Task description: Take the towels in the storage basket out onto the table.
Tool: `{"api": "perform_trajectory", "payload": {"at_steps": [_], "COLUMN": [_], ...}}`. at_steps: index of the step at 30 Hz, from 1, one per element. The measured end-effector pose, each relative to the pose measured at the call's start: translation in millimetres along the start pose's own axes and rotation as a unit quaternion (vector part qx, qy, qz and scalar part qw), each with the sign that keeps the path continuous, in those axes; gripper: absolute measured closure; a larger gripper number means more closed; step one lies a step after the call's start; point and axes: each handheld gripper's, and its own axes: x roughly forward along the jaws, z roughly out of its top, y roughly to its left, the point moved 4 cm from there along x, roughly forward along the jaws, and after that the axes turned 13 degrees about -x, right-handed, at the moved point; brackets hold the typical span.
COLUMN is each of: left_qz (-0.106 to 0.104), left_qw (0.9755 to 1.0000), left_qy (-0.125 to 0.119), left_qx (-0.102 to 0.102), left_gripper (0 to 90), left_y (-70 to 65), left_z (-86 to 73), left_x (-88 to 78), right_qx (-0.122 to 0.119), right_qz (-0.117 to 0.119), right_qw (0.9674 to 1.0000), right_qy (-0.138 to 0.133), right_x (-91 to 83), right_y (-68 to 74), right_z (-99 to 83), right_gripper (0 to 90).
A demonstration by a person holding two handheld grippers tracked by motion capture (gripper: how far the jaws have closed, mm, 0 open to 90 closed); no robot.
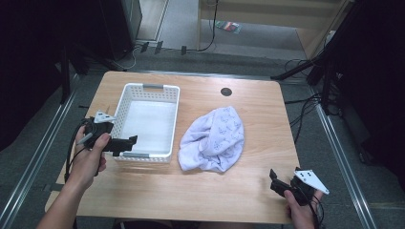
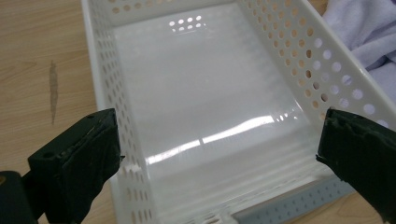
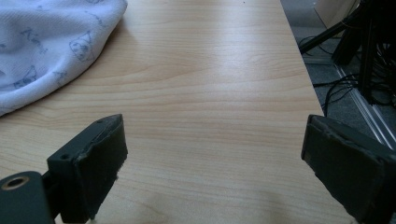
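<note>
white perforated plastic basket [image 1: 149,121] sits on the left half of the wooden table [image 1: 248,186], empty, with the left gripper [image 1: 128,142] hovering at its near left corner, jaws spread wide over the rim and holding nothing; the pale lilac printed cloth [image 1: 213,139] lies crumpled just right of the basket, apart from both tools; the right gripper [image 1: 275,180] waits near the table's front right edge, jaws likewise parted over bare wood; judged from this, the work is at its start, the basket being steadied; the next move likely calls for the right gripper to reach left and pinch the cloth; nothing lies between them; a dark grommet [image 1: 226,91] sits well behind.
</note>
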Motion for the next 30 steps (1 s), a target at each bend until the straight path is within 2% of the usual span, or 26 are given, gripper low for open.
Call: {"api": "perform_trajectory", "payload": {"at_steps": [4, 11, 15, 16, 19, 21, 24, 25, 26, 29, 30], "left_qz": [0.002, 0.006, 0.014, 0.014, 0.023, 0.024, 0.020, 0.020, 0.017, 0.017, 0.019], "left_qw": [0.9999, 0.9993, 0.9979, 0.9979, 0.9964, 0.9965, 0.9962, 0.9962, 0.9949, 0.9919, 0.9917], "left_qy": [-0.016, -0.032, -0.055, -0.055, -0.067, -0.064, -0.066, -0.066, -0.077, -0.092, -0.092], "left_qx": [-0.001, -0.019, -0.032, -0.032, -0.047, -0.049, -0.054, -0.054, -0.064, -0.085, -0.088], "left_gripper": [0.0, 0.0, 0.0, 0.0, 0.0, 0.0, 0.0, 0.0, 0.0, 0.0, 0.0], "left_y": [13.5, 31.5, 48.0, 48.0, 64.3, 68.4, 81.4, 81.4, 89.6, 101.7, 105.6], "left_z": [-16.6, -33.9, -43.5, -43.5, -52.9, -56.0, -69.4, -69.4, -77.5, -88.2, -91.6], "left_x": [-8.3, -13.0, -19.0, -19.0, -17.9, -16.5, -10.7, -10.7, -8.2, -5.0, -4.0], "right_qx": [0.000, 0.000, 0.000, 0.000, -0.001, -0.001, -0.001, -0.001, -0.002, -0.001, -0.001], "right_qz": [-0.001, -0.003, -0.003, -0.003, -0.004, -0.004, -0.005, -0.005, -0.006, -0.006, -0.007], "right_qw": [1.0000, 1.0000, 1.0000, 1.0000, 1.0000, 1.0000, 1.0000, 1.0000, 1.0000, 1.0000, 1.0000], "right_qy": [0.001, 0.001, 0.002, 0.002, 0.002, 0.002, 0.003, 0.003, 0.003, 0.003, 0.003], "right_x": [0.0, 0.2, 0.4, 0.4, 0.6, 0.8, 0.8, 0.8, 0.9, 0.9, 0.9], "right_y": [0.0, -0.1, 0.0, 0.0, 0.2, 0.1, 0.2, 0.2, 0.1, 0.1, 0.1], "right_z": [0.0, 0.0, -0.1, -0.1, 0.1, 0.1, 0.1, 0.1, 0.1, 0.0, 0.0], "right_gripper": [7.1, 7.1, 7.2, 7.2, 7.2, 7.2, 7.2, 7.2, 7.2, 7.2, 7.2]}}
